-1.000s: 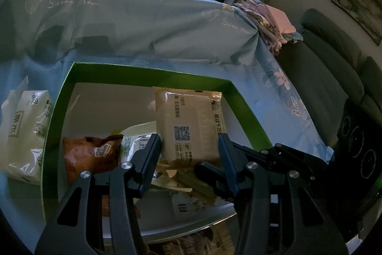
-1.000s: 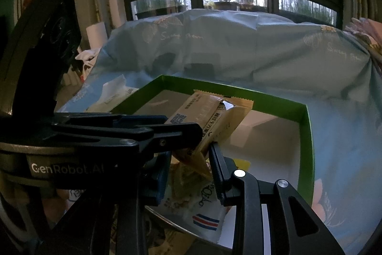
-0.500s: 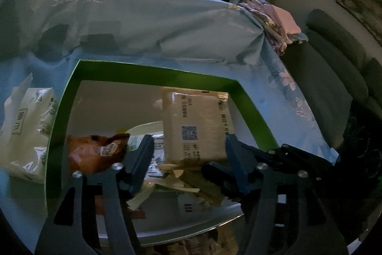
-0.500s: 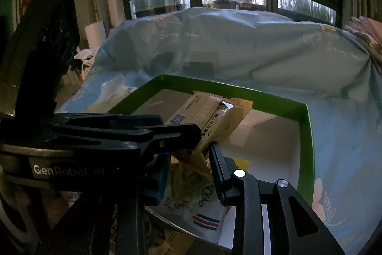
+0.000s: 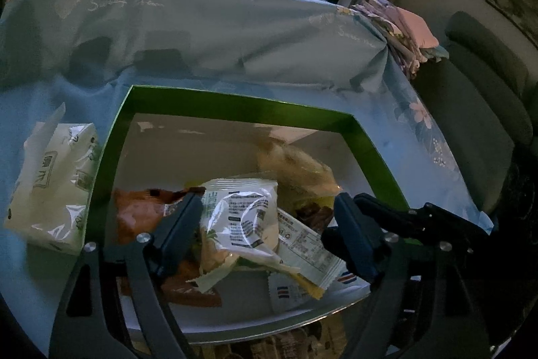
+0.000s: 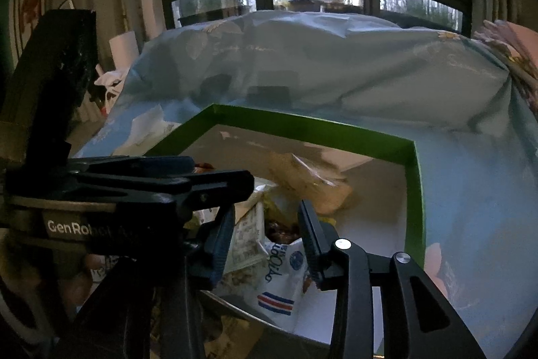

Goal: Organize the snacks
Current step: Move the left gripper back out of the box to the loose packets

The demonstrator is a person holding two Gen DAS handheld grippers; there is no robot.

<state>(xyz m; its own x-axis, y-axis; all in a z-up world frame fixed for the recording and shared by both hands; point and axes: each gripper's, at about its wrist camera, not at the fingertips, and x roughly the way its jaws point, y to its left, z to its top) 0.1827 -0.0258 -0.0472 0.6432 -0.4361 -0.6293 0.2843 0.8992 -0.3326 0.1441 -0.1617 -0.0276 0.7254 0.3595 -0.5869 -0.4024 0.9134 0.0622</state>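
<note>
A green box with a white inside holds several snack packets. My left gripper hangs over its near half, jaws opening, with nothing pressed between the fingers. Below them lie a white printed packet and an orange-brown packet. A beige cracker packet lies loose and blurred further back in the box; the right wrist view shows the packet too. My right gripper is beside the left one's body, jaws opening slightly, over a white packet with red and blue stripes.
A tissue pack lies left of the box on the light blue flowered cloth. Folded pink cloths and a grey sofa are at the right. Dark-framed windows stand behind.
My left gripper's jaws have spread wide and let go of the beige cracker packet, which has dropped into the box. The right gripper's jaws have parted a little; neither hand has shifted.
</note>
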